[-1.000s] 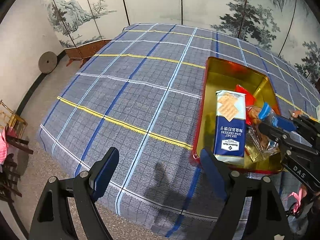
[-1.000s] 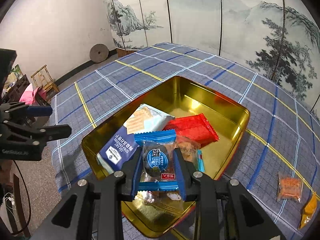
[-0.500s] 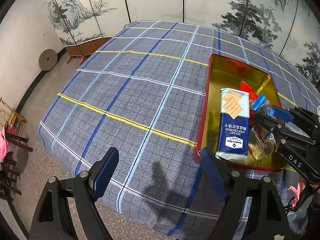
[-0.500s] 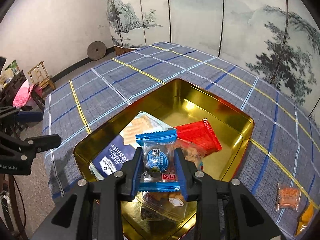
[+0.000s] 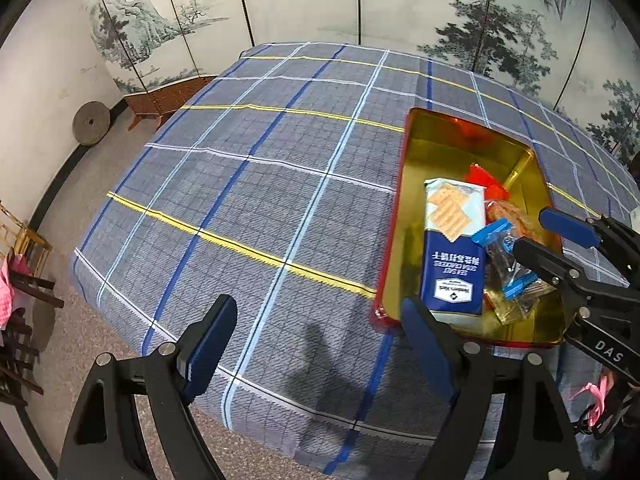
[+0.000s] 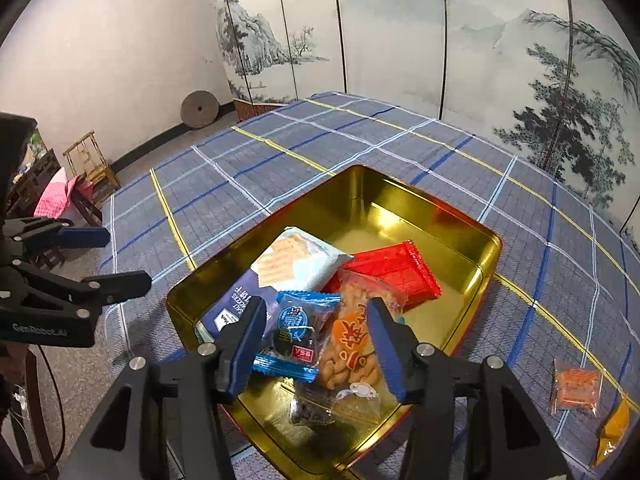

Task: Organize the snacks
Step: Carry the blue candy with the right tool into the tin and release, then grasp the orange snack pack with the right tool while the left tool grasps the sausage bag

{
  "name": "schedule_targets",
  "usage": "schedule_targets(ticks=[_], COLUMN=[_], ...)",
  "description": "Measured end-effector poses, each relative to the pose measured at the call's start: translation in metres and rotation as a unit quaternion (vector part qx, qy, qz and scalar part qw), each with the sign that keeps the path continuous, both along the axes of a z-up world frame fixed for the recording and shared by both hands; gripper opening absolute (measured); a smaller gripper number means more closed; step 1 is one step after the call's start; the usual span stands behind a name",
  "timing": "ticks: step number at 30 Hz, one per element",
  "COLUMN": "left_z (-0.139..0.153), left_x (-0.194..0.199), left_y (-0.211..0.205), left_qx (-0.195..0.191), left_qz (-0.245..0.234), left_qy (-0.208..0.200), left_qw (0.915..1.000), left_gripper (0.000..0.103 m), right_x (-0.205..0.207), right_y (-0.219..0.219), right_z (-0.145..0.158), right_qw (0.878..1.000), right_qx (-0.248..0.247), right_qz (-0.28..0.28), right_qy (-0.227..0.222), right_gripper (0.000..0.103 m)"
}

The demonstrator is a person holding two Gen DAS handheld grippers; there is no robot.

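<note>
Right wrist view is showing the right tool [image 6: 316, 346] hanging over the near end of the gold-lined rectangular tin with a red outside [image 6: 490, 240], its blue pads having just been spreading apart. They are standing partly open now, clear of the small blue-wrapped snack cake [image 6: 294, 330], which is lying loose between them on top of the pile, so nothing is being held.

That little packet is looking light and crinkly, with a slick film skin and a soft dark round cake showing through its clear window; I judge it would crush under a hard pinch, and the flat crimped ends or the wrapper's sides are the safer places to take it. Its blue sawtooth edges are sticking out over a clear bag of golden fried twists [image 6: 352, 344], a long blue-and-white pack of soda crackers [image 6: 280, 272] and a flat red foil packet [image 6: 394, 268].

Farther out on the blue plaid bench [image 6: 280, 152], a small orange packet [image 6: 576, 386] and a yellow one [image 6: 614, 428] are waiting well apart from the tin, not yet put away.

Left wrist view is showing the left tool [image 5: 320, 350] gaping wide and empty over the cloth just beside the tin.
</note>
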State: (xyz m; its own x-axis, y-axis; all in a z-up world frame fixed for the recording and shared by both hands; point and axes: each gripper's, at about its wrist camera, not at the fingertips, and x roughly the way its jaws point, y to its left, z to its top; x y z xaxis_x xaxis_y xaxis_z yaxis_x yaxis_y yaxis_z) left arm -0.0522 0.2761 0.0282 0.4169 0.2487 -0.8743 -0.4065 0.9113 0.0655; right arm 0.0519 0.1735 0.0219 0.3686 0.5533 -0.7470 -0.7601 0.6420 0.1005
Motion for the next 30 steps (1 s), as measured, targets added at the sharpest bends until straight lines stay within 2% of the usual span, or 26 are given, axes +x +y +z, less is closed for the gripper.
schedule_targets(ticks=[5, 11, 23, 30], left_z=[0.001, 0.006, 0.015, 0.017], left_x=[0.006, 0.017, 0.044, 0.062], left_y=[-0.009, -0.024, -0.071, -0.108], left_qx=[0.000, 0.002, 0.004, 0.007], left_qz=[-0.012, -0.030, -0.083, -0.121], left_qy=[-0.001, -0.005, -0.007, -0.002], left_qw=[0.9999, 0.9995, 0.9965, 0.9926], left_gripper=[0.082, 0.082, 0.082, 0.082], right_x=[0.001, 0.011, 0.052, 0.068], right_y=[-0.022, -0.065, -0.222, -0.293], right_z=[0.009, 0.011, -0.003, -0.007], right_qw=[1.000, 0.998, 0.980, 0.973], right_qx=[0.023, 0.017, -0.027, -0.041], right_qz=[-0.019, -0.060, -0.196, -0.226], right_qy=[-0.004, -0.020, -0.022, -0.023], right_gripper=[0.054, 0.054, 0.054, 0.054])
